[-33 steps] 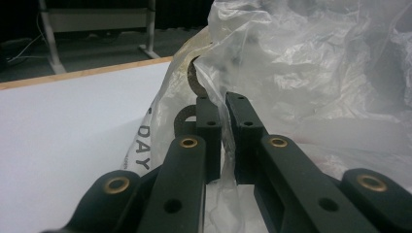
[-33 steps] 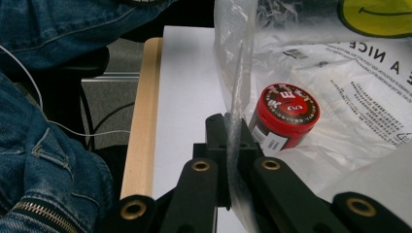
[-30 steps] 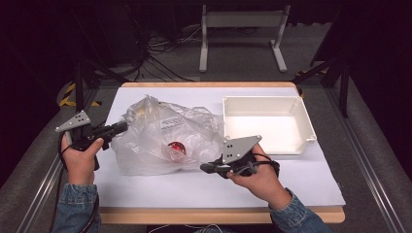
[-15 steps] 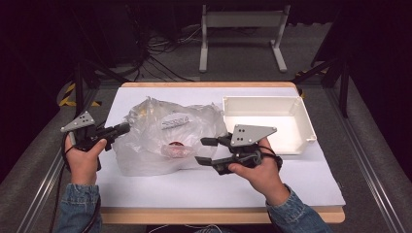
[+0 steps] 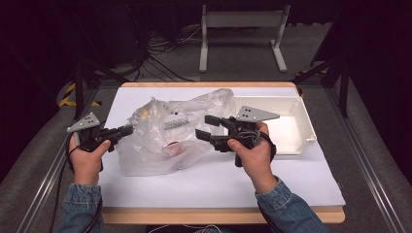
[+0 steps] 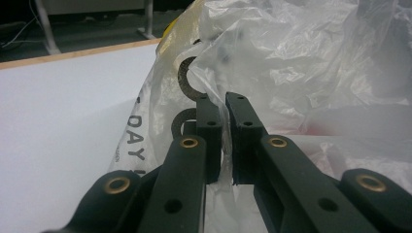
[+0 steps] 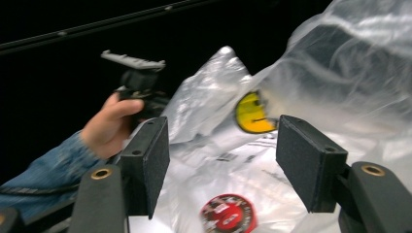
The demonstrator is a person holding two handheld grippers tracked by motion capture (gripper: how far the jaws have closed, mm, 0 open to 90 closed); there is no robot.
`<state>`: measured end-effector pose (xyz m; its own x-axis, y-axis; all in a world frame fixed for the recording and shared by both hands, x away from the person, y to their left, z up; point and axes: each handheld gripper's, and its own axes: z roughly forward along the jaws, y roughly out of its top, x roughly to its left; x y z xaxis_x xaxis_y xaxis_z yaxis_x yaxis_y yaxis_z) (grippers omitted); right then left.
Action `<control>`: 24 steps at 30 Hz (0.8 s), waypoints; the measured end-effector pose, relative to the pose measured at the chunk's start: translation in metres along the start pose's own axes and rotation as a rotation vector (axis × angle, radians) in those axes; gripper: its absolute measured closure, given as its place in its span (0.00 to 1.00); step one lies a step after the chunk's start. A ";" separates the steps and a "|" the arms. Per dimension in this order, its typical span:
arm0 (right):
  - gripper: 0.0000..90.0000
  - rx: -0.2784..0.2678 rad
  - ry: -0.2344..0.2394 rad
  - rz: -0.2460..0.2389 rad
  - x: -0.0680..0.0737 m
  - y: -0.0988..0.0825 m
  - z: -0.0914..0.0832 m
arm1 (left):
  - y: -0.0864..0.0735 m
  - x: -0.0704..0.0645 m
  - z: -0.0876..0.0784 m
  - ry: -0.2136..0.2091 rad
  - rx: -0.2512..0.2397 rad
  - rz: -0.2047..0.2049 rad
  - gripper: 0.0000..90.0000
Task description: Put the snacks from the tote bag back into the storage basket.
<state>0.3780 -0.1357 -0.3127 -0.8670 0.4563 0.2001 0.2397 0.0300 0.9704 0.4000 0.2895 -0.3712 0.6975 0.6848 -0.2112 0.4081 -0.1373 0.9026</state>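
Now the left gripper (image 5: 125,130) pinches the left edge of the clear plastic bag (image 5: 165,141), which lies crumpled at the middle of the table (image 5: 214,187). The right gripper (image 5: 206,127), jaws just opened and empty, hovers at the bag's right side, nearer the red object (image 7: 228,213) inside. A white tray (image 5: 305,127) stands behind it.

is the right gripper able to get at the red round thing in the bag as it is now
Probably not directly. The right gripper stands open just above the red round thing, but the clear plastic bag wraps it, and the left gripper pinches the bag's edge.
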 end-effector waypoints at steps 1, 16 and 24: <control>0.41 0.004 -0.016 -0.001 -0.002 0.000 0.001 | 0.000 0.000 0.000 0.000 -0.001 -0.008 0.95; 0.20 0.210 -0.094 -0.154 -0.020 -0.032 0.041 | -0.016 0.014 0.004 0.022 0.062 -0.050 0.94; 0.18 0.287 -0.100 -0.187 -0.026 -0.048 0.053 | -0.026 0.023 0.010 0.040 0.090 -0.092 0.95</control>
<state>0.4122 -0.1013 -0.3715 -0.8638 0.5037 -0.0059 0.2056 0.3633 0.9087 0.4113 0.3012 -0.4036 0.6312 0.7254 -0.2745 0.5219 -0.1353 0.8422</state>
